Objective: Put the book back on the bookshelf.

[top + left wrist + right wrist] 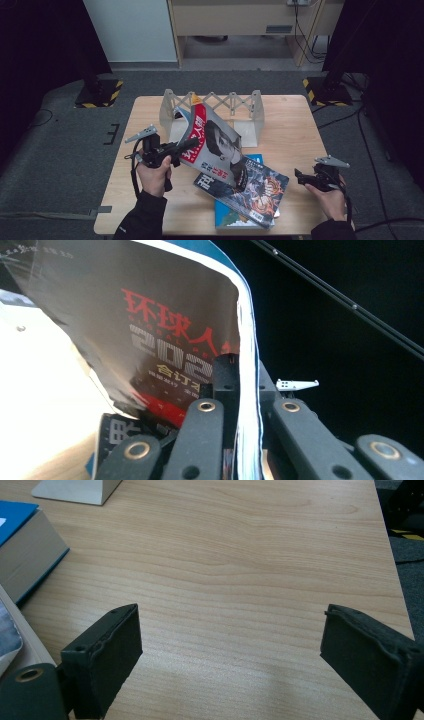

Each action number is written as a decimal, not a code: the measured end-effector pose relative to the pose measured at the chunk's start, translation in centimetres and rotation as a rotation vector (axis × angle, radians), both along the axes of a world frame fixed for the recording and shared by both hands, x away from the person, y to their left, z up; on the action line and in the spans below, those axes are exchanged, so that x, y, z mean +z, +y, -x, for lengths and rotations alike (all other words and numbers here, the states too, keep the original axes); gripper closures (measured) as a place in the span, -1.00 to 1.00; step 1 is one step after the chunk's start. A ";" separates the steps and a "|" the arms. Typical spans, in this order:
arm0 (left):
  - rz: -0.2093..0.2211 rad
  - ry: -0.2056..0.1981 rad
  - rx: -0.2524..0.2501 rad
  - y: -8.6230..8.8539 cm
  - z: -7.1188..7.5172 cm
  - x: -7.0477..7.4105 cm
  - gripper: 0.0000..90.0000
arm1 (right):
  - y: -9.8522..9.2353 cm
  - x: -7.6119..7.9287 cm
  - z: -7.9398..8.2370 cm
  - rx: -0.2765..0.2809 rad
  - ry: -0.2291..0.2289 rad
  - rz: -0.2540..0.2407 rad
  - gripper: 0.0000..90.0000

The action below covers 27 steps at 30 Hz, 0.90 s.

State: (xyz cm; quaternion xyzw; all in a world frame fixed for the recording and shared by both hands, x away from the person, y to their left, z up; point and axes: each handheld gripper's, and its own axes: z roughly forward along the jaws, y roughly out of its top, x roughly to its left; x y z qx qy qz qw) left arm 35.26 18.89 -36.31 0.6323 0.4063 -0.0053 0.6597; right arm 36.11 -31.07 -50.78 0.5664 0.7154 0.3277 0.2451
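Observation:
My left gripper (187, 145) is shut on the lower edge of a magazine (215, 142) with a red title band and a dark portrait cover, held tilted up above the table. Along my left gripper's jaws the magazine (165, 340) shows red and gold print, its page edges pinched between them. Under it lie a comic-style magazine (255, 190) and a blue book (240, 220), stacked on the wooden table (280, 130). Low over the table's right side my right gripper (300, 177) stands open, nothing between its pads (112, 660). A corner of the blue book (27, 555) shows at the left there.
A pale expandable file rack (220, 107) stands at the back of the table, behind the lifted magazine. Bare wood lies to the right of the stack. Dark floor, black stands with hazard-striped bases (100, 92) and cables surround the table.

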 end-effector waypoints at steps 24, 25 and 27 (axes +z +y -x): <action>0.024 -0.055 0.115 6.5 1.0 3.1 0.92 | 0.4 -1.0 -0.3 0.035 0.057 0.043 -0.79; 0.016 -0.053 0.110 6.5 1.0 3.1 0.92 | 0.4 -1.0 -0.3 0.036 0.057 0.042 -0.79; -0.005 -0.052 0.105 6.6 0.9 3.2 0.92 | 0.4 -1.0 -0.3 0.036 0.058 0.041 -0.79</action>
